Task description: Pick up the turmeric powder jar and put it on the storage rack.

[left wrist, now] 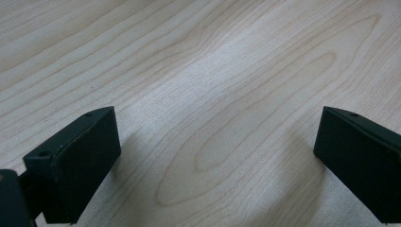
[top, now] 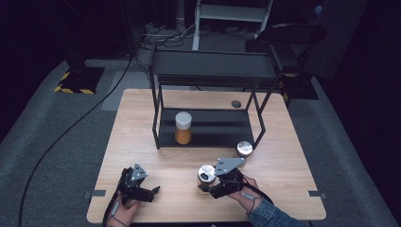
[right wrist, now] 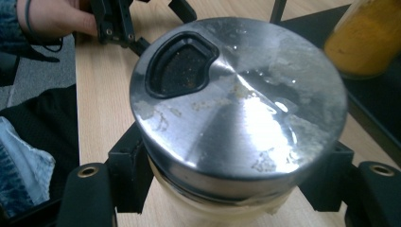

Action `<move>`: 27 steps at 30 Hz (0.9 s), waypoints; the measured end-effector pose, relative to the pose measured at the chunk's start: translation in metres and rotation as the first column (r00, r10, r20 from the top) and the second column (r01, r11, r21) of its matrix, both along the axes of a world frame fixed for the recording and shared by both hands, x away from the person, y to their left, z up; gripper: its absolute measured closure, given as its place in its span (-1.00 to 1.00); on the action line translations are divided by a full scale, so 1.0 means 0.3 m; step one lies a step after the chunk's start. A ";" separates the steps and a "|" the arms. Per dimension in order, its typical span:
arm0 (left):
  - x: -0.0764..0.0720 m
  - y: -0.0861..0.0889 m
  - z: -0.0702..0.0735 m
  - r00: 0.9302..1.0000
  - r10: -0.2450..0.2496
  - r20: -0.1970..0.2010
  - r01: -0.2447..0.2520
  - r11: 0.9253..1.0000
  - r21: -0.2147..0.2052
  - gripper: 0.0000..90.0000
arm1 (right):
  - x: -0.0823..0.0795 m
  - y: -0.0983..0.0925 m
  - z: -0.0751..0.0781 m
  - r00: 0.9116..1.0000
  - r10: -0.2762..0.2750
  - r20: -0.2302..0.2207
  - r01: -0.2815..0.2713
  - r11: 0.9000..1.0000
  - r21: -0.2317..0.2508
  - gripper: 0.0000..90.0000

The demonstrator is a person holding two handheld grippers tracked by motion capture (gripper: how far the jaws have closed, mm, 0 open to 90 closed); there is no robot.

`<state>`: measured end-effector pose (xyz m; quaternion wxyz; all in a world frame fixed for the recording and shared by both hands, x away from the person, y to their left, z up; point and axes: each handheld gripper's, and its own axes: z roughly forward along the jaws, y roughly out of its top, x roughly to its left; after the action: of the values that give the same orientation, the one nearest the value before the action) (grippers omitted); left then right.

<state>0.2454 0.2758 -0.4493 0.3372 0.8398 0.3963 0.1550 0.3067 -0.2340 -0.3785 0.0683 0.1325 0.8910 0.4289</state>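
Note:
My right gripper [top: 208, 182] is shut on a small jar with a brushed steel lid [top: 206, 173], near the table's front, right of centre. In the right gripper view the lid [right wrist: 239, 94] has a dark pour opening, and both black pads press on the pale body of the jar below it, with the right gripper [right wrist: 231, 191] clamped around it. My left gripper [top: 152, 192] lies at the front left, open, with nothing between its fingers. Its own view has the left gripper [left wrist: 217, 156] wide apart over bare wood.
A black two-tier rack [top: 208, 71] stands at the back of the wooden table [top: 283, 189]. On its lower shelf is a white-capped jar of orange powder [top: 183, 127], and in the right gripper view that orange jar [right wrist: 369, 33] sits at the far right. Another steel-lidded jar [top: 244, 148] sits by the rack's right front leg.

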 end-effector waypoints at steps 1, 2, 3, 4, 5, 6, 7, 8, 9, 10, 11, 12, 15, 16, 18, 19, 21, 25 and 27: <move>0.000 0.000 0.000 1.000 0.001 0.000 -0.001 1.000 0.000 -0.97 | 0.003 0.000 0.008 1.000 -0.001 -0.001 0.001 1.000 0.002 -0.30; 0.000 0.000 0.000 1.000 0.000 0.000 0.000 1.000 0.000 -0.97 | 0.005 0.001 0.016 1.000 -0.003 -0.002 0.003 1.000 0.001 -0.30; 0.000 0.000 0.000 1.000 0.001 0.000 -0.001 1.000 0.000 -0.97 | 0.008 0.002 0.025 1.000 -0.004 -0.002 0.004 1.000 0.000 -0.30; 0.000 0.000 0.000 1.000 0.000 0.000 0.000 1.000 0.000 -0.97 | 0.011 0.003 0.032 1.000 -0.005 -0.001 0.005 1.000 0.002 -0.30; 0.000 0.000 0.000 1.000 0.000 0.000 0.000 1.000 0.000 -0.97 | 0.013 0.003 0.039 1.000 -0.007 0.001 0.007 1.000 0.003 -0.30; 0.000 0.000 0.000 1.000 0.001 0.000 -0.001 1.000 0.000 -0.97 | 0.016 0.004 0.049 1.000 -0.011 -0.001 0.011 1.000 0.003 -0.30; 0.000 0.000 0.000 1.000 0.000 -0.001 0.000 1.000 0.000 -0.97 | 0.019 0.004 0.054 1.000 -0.010 0.000 0.010 1.000 0.004 -0.30; 0.000 0.000 0.000 1.000 0.001 0.000 -0.001 1.000 0.000 -0.97 | 0.021 0.004 0.061 1.000 -0.012 0.000 0.012 1.000 0.005 -0.30; 0.000 0.000 0.000 1.000 0.000 -0.001 0.000 1.000 0.000 -0.97 | 0.024 0.005 0.068 1.000 -0.015 -0.001 0.015 1.000 0.006 -0.30; 0.000 0.000 0.000 1.000 0.001 -0.001 -0.001 1.000 0.000 -0.97 | 0.027 0.004 0.075 1.000 -0.016 -0.001 0.016 1.000 0.007 -0.30; 0.000 0.000 0.000 1.000 0.000 -0.001 0.000 1.000 0.000 -0.97 | 0.030 0.004 0.080 1.000 -0.018 -0.001 0.018 1.000 0.010 -0.30; 0.000 0.000 0.000 1.000 0.000 -0.001 0.000 1.000 0.000 -0.97 | 0.032 0.005 0.087 1.000 -0.020 -0.003 0.020 1.000 0.010 -0.30; 0.000 0.000 0.000 1.000 0.000 0.000 0.000 1.000 0.000 -0.97 | 0.041 0.006 0.107 1.000 -0.026 -0.001 0.026 1.000 0.014 -0.30; 0.000 0.000 0.000 1.000 0.000 -0.001 0.000 1.000 0.000 -0.97 | 0.043 0.007 0.113 1.000 -0.028 0.000 0.028 0.999 0.016 -0.30; 0.000 0.000 0.000 1.000 0.000 -0.001 0.000 1.000 0.000 -0.97 | 0.049 0.008 0.127 0.999 -0.034 0.001 0.034 0.999 0.018 -0.30; 0.001 0.000 -0.001 1.000 0.000 0.000 0.000 1.000 -0.002 -0.97 | 0.052 0.009 0.134 0.999 -0.037 0.000 0.037 0.999 0.018 -0.30; 0.002 -0.003 0.000 1.000 0.002 -0.003 -0.003 1.000 -0.001 -0.98 | 0.060 0.010 0.147 0.999 -0.043 -0.002 0.043 0.999 0.019 -0.30; 0.003 -0.003 0.000 1.000 0.002 -0.002 -0.002 1.000 -0.001 -0.98 | 0.075 0.013 0.169 0.998 -0.059 0.001 0.059 0.998 0.019 -0.30; 0.004 -0.003 0.000 1.000 0.000 -0.002 0.000 1.000 -0.001 -0.98 | 0.084 0.015 0.180 0.998 -0.068 0.000 0.068 0.997 0.022 -0.30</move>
<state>0.2465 0.2751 -0.4494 0.3373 0.8397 0.3967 0.1540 0.3319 -0.2296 -0.3245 0.0816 0.1633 0.8812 0.4361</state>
